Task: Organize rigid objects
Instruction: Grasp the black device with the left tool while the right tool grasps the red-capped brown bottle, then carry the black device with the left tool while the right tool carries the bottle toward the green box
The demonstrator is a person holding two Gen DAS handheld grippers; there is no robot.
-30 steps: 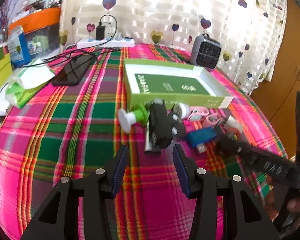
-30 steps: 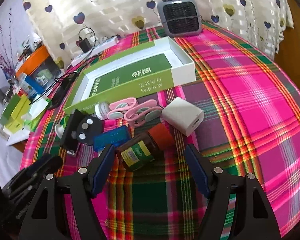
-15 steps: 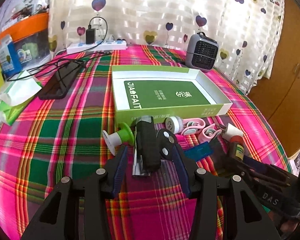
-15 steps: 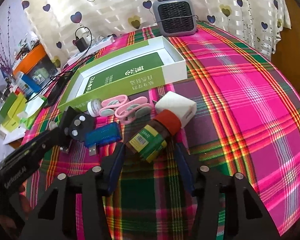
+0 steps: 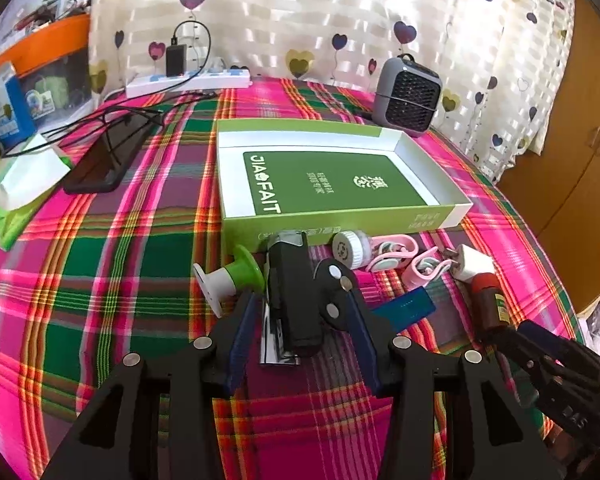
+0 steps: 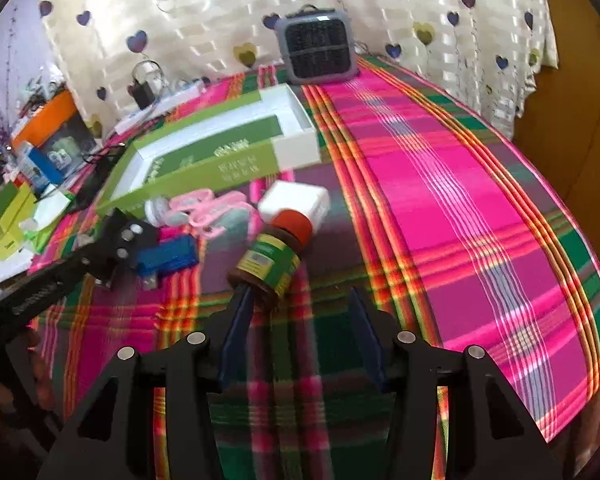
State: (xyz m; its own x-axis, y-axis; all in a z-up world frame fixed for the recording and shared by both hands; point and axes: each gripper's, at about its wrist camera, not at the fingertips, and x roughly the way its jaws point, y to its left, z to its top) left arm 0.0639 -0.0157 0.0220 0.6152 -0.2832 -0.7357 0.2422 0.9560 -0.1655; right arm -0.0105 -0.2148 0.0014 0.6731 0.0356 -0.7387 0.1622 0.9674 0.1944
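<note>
A lived-in room at home.
I see cream heart-print curtains [image 5: 340, 12], a pink-green plaid cloth [image 5: 100, 264] covering the surface, a wooden wardrobe [image 5: 580, 120].

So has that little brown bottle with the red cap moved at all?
Yes. The brown bottle has tipped up off the cloth, cap now overlapping the white charger, at the right hand-held gripper.

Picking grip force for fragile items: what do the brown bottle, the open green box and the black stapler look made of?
Brown bottle: amber glass or plastic, glossy, translucent-looking; which one is unclear. It has a red cap and a paper-like label. Open green box: printed cardboard, matte, with thin white walls. Black stapler: black plastic body over a shiny metal base that reflects light.
</note>
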